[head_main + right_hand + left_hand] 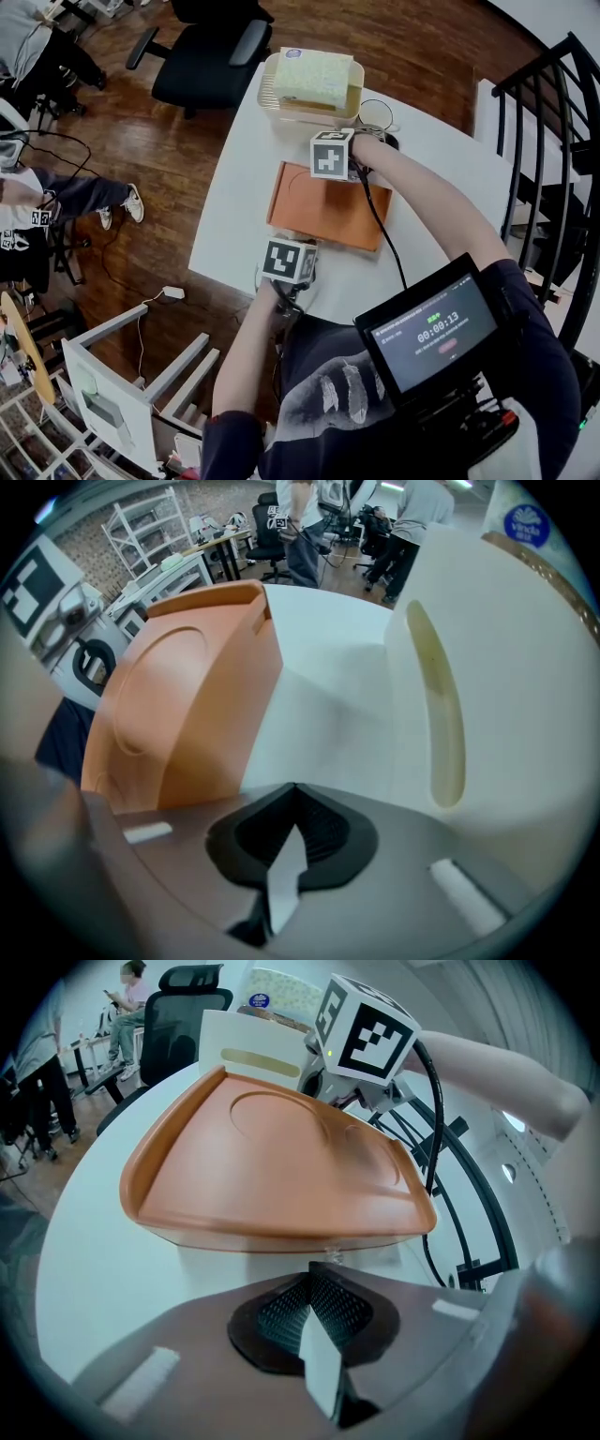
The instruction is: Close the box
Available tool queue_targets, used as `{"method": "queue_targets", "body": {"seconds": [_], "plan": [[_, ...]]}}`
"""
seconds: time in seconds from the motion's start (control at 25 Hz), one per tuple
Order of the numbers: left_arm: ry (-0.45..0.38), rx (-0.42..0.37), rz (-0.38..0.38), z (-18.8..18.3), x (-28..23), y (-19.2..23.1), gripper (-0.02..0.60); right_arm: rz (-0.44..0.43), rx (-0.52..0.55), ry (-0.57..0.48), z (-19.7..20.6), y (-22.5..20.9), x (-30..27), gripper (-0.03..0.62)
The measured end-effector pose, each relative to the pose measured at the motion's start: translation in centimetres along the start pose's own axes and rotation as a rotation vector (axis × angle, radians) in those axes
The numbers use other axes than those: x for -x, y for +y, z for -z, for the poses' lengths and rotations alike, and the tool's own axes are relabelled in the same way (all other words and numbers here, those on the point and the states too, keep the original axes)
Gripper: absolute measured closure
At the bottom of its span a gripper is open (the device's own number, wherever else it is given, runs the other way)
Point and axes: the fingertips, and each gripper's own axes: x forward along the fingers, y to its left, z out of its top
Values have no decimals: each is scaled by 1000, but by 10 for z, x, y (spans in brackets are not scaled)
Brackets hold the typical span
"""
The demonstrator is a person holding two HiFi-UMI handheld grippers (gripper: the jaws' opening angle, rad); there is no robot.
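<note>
Orange box (319,202) lid looks seated; your left gripper (314,1288) and right gripper (292,803), jaws pressed together and empty, should press it down.

From over the person's shoulders, the head camera looks steeply down on the bench (230,225), with the orange box (328,211) at mid-frame. The left hand-held gripper (314,1274) carries its camera low and close at the box's near edge, facing across its top. The right hand-held gripper (293,794) looks from the far end, with the box at frame left; all three views share it.
</note>
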Motion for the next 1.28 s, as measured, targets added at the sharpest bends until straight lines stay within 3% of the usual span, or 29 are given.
{"method": "queue_targets", "body": {"seconds": [0.24, 0.52, 0.92, 1.28], "plan": [[0, -26, -30, 6, 19, 4, 566, 35, -8, 33, 13, -7, 17, 589], [-19, -92, -153, 19, 60, -3, 566, 111, 21, -26, 12, 18, 97, 589], [-71, -88, -148, 28, 84, -14, 566, 120, 73, -106, 6, 67, 138, 589], [-89, -84, -151, 38, 90, -20, 566, 134, 91, -143, -4, 82, 148, 589]]}}
